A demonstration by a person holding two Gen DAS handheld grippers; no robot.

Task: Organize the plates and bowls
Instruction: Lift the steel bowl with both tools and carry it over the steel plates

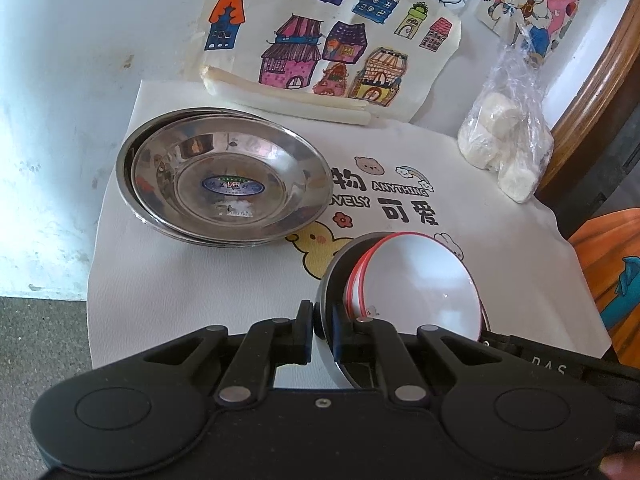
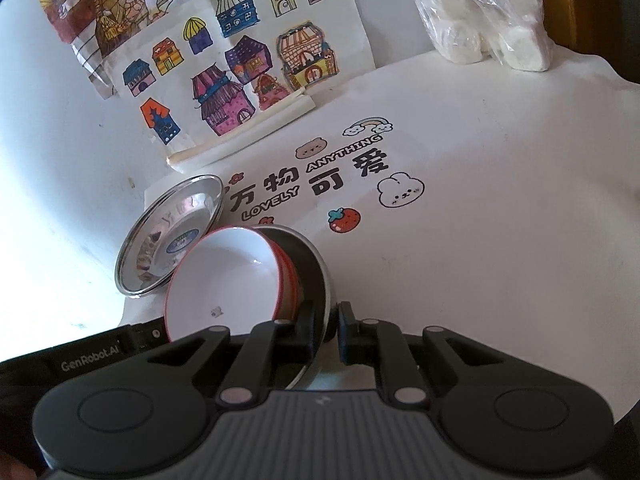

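Left wrist view showed both tools, left tool (image 1: 324,332) and right tool (image 2: 326,330), clamped on the steel bowl (image 1: 334,280) tilted at five o'clock of the plates (image 1: 224,176), so the nested white bowls (image 1: 420,280) risked sliding out onto the desk (image 1: 200,280).

Obstacles, near centre: a stack of bowls (image 2: 224,280), tilting on edge, is occupying the space between both sets of jaws; the left gripper (image 1: 324,332) and right gripper (image 2: 326,328) are clamping its steel rim from opposite sides, blocking the near approach.

Obstacles, far left: stacked steel plates (image 1: 224,176) are lying flat on the mat (image 1: 192,280).

Obstacles, far right: a plastic bag (image 2: 484,20) is standing at the mat's corner.

Obstacles, far: drawings (image 2: 240,80) are leaning along the back edge.

Free room: the right half of the mat, around the strawberry print (image 2: 344,219), is lying open, as is the strip between plates and bowls.
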